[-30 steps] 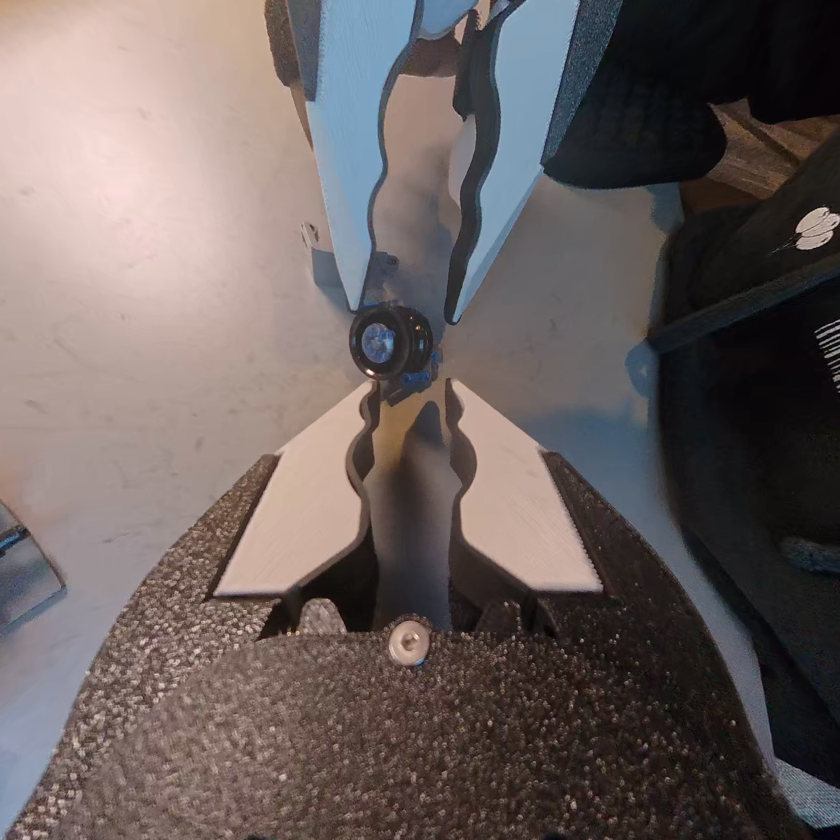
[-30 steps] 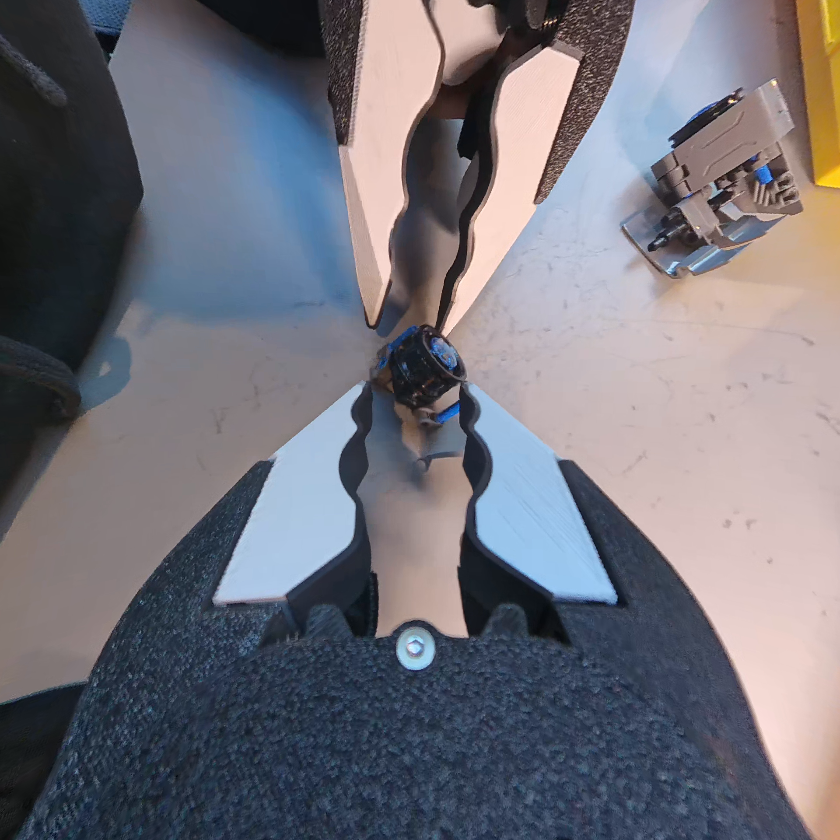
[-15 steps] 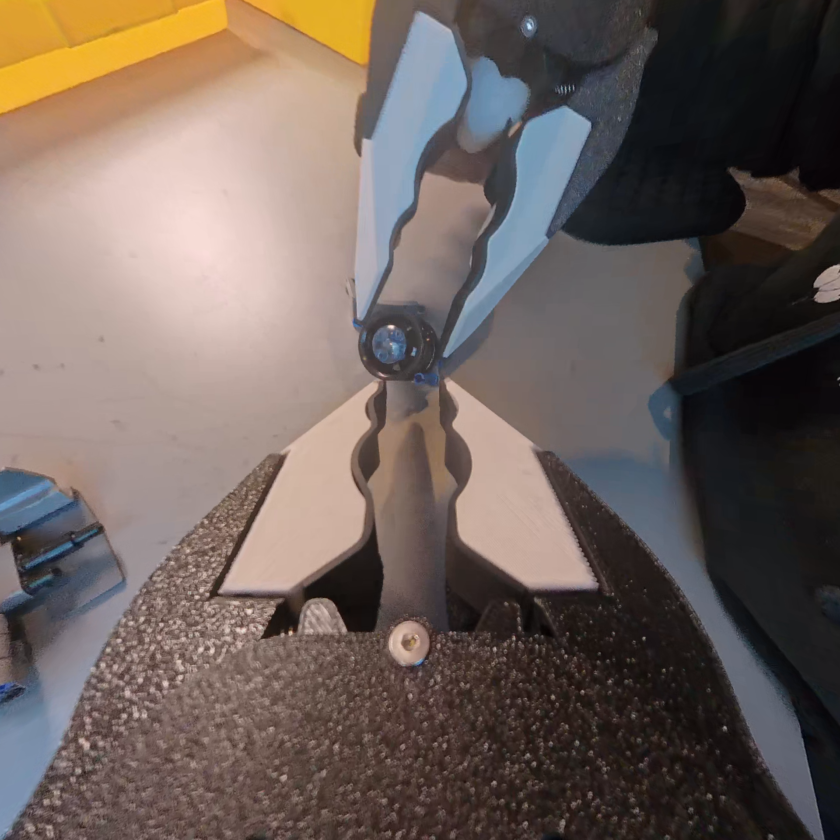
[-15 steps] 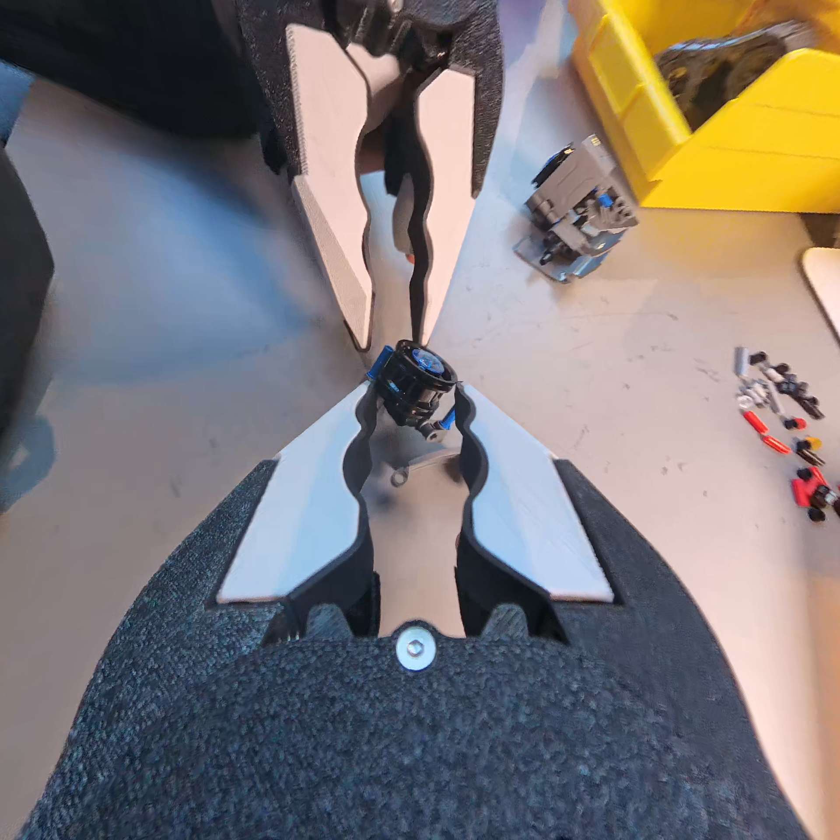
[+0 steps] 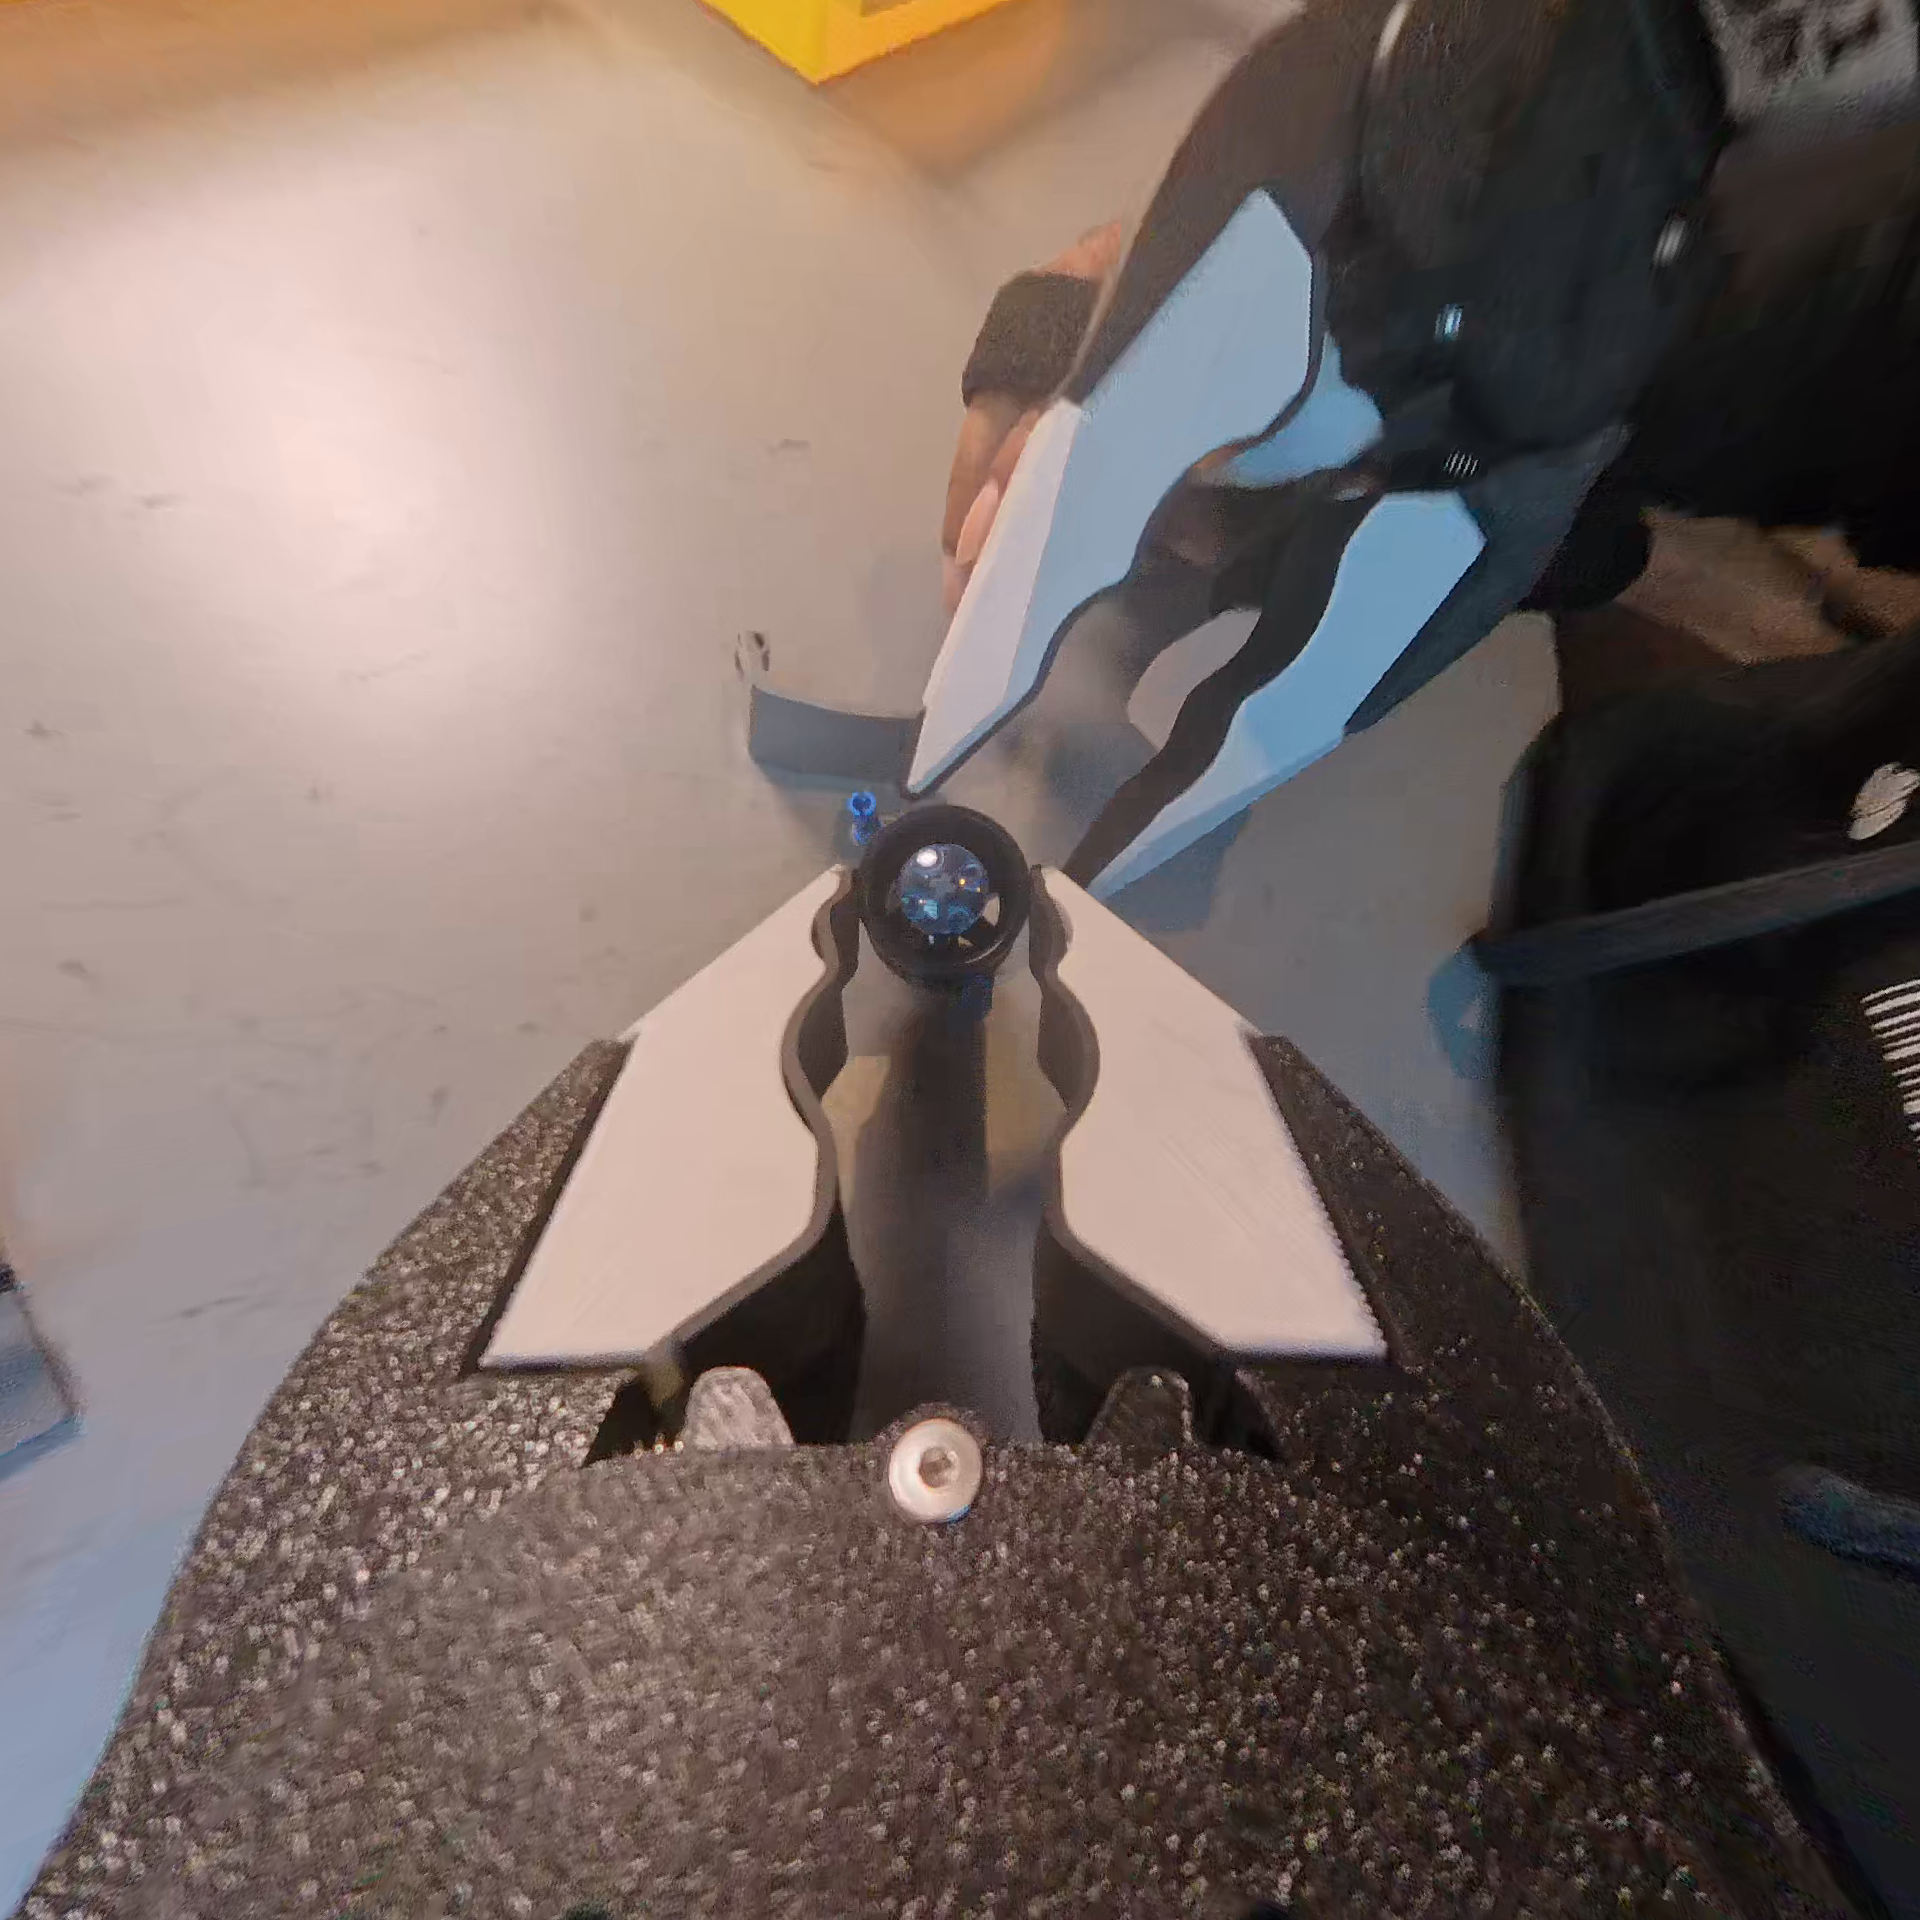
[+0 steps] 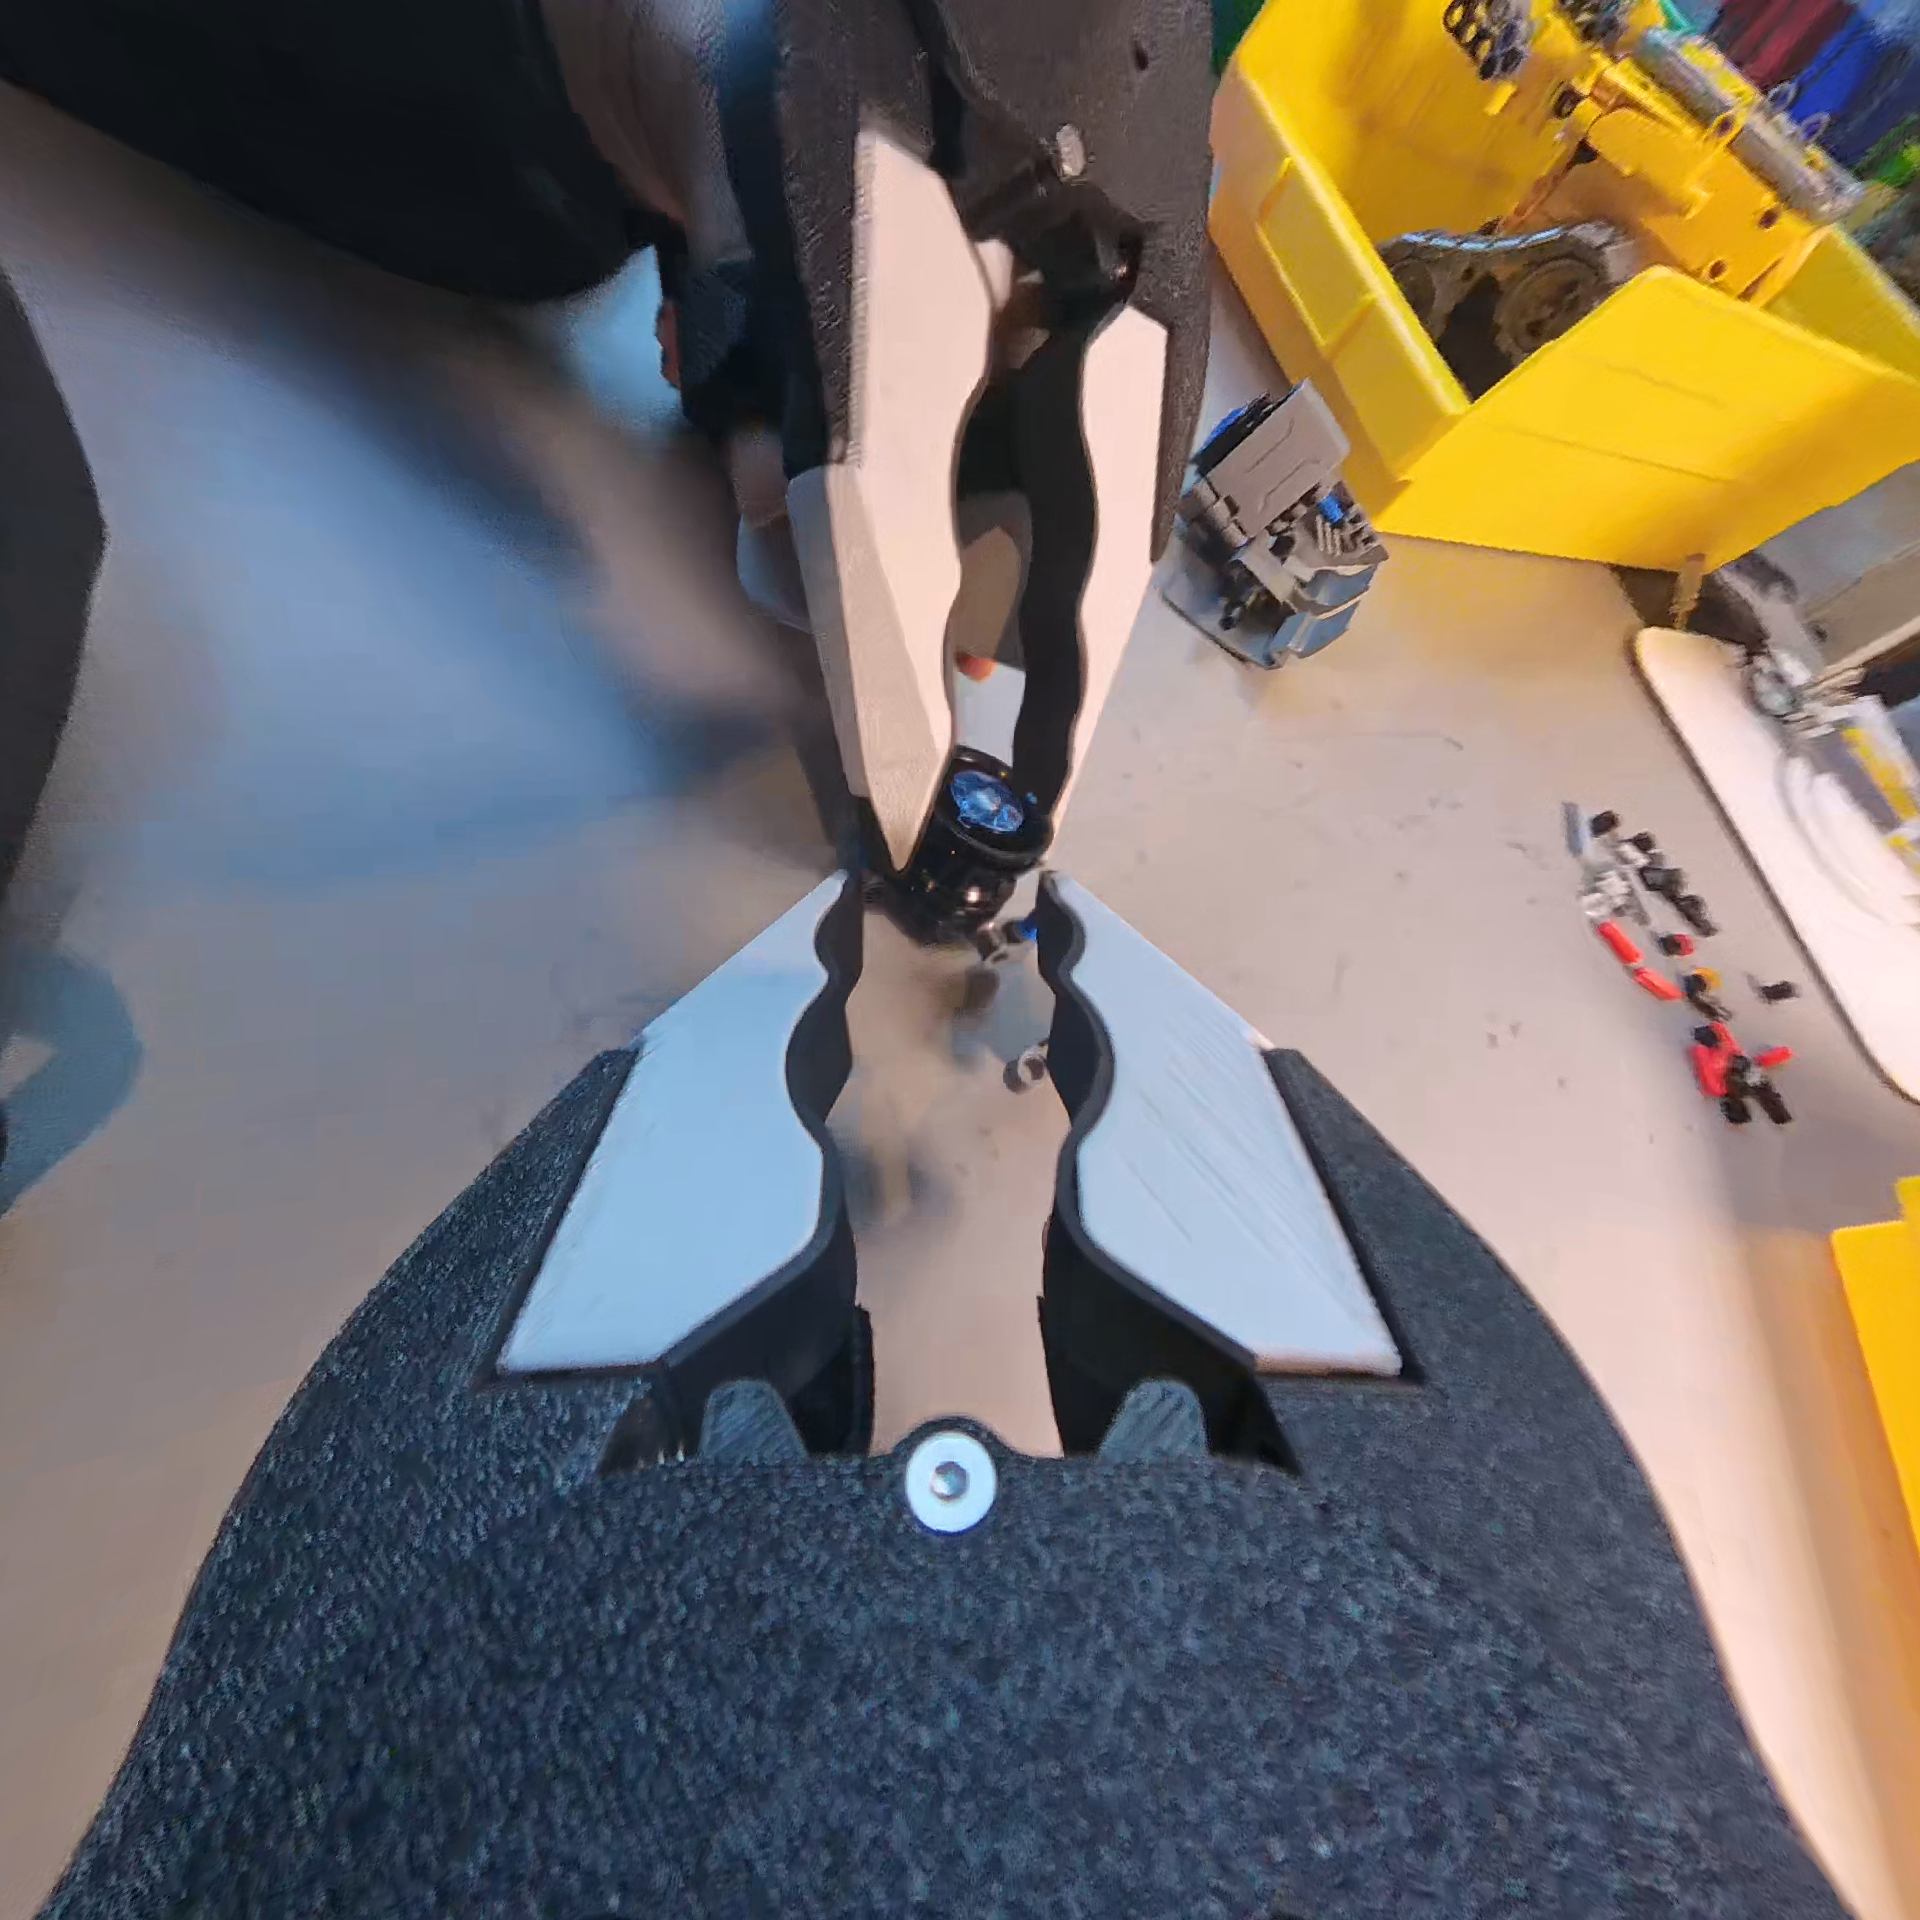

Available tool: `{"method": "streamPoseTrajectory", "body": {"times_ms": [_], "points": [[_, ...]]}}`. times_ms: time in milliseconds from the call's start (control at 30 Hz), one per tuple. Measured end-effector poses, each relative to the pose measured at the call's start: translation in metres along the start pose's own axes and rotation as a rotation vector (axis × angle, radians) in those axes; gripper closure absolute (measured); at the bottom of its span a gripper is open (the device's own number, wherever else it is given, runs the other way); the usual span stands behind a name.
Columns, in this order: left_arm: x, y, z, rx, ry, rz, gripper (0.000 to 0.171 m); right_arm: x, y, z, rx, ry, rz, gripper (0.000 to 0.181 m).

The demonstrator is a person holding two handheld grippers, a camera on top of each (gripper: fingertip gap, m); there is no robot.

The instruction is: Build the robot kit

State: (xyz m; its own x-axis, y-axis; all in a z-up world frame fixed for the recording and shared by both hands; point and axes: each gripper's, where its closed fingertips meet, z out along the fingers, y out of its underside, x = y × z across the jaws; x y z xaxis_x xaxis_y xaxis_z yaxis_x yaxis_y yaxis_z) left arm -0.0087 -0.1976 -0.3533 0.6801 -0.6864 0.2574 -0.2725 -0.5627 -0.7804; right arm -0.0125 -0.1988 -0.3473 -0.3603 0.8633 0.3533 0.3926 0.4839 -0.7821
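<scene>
A small black round piece with a blue centre [image 5: 940, 902] is held above the grey table [image 5: 364, 623] between both grippers, which meet tip to tip. My left gripper [image 5: 940, 883] has its pads against both sides of the piece's round head. In the right wrist view my right gripper [image 6: 945, 885] is closed around the piece's lower end [image 6: 940, 899], where a small blue and grey pin sticks out. The left gripper [image 6: 977, 821] comes in from above there. The right gripper [image 5: 1003, 831] shows behind the piece in the left wrist view.
A grey brick assembly [image 6: 1273, 561] stands by a yellow bin [image 6: 1558, 436] holding a yellow model. Several small loose red and black parts [image 6: 1683, 956] lie near a white board [image 6: 1766, 810]. A flat grey part [image 5: 821, 738] lies on the table. Dark clothing [image 5: 1714, 1091] fills the right. Less than 4 cm separates the two grippers' tips.
My left gripper has moved forward from just short of the piece and now has the round head between its tips. Both grippers have lifted and tilted, and the right still has the lower end.
</scene>
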Motion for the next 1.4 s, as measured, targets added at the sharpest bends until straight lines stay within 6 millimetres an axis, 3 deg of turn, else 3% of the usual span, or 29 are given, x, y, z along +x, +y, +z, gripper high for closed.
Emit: {"method": "streamPoseTrajectory", "body": {"times_ms": [133,267,467,567,633,733,833,1067,1233,1400], "points": [[0.002,0.006,-0.005,-0.076,-0.049,0.147,0.140,0.010,-0.003,-0.022,0.037,-0.142,0.116,0.144],[0.012,0.007,-0.002,-0.099,-0.020,0.249,0.140,0.025,0.022,-0.034,-0.071,-0.273,0.039,0.144],[0.023,0.006,0.006,-0.079,0.045,0.280,0.140,0.050,0.035,-0.019,-0.144,-0.448,0.019,0.146],[0.024,0.006,0.007,-0.074,0.056,0.295,0.140,0.052,0.038,-0.009,-0.157,-0.546,0.023,0.146],[0.024,0.005,0.008,-0.071,0.061,0.295,0.140,0.047,0.033,-0.003,-0.141,-0.592,0.035,0.156],[0.022,0.007,0.009,-0.080,0.051,0.301,0.140,0.041,0.042,0.003,-0.186,-0.580,0.000,0.178],[0.022,0.009,0.010,-0.082,0.033,0.314,0.138,0.041,0.039,-0.001,-0.170,-0.497,0.075,0.179],[0.020,0.016,0.008,-0.096,0.014,0.307,0.134,0.044,-0.006,-0.021,0.026,-0.242,0.445,0.178],[0.020,0.015,0.009,-0.091,0.009,0.287,0.135,0.029,-0.018,-0.015,0.063,-0.286,0.705,0.178],[0.018,0.016,0.008,-0.090,-0.001,0.245,0.130,0.017,-0.012,-0.004,0.011,-0.314,0.752,0.179]]}}
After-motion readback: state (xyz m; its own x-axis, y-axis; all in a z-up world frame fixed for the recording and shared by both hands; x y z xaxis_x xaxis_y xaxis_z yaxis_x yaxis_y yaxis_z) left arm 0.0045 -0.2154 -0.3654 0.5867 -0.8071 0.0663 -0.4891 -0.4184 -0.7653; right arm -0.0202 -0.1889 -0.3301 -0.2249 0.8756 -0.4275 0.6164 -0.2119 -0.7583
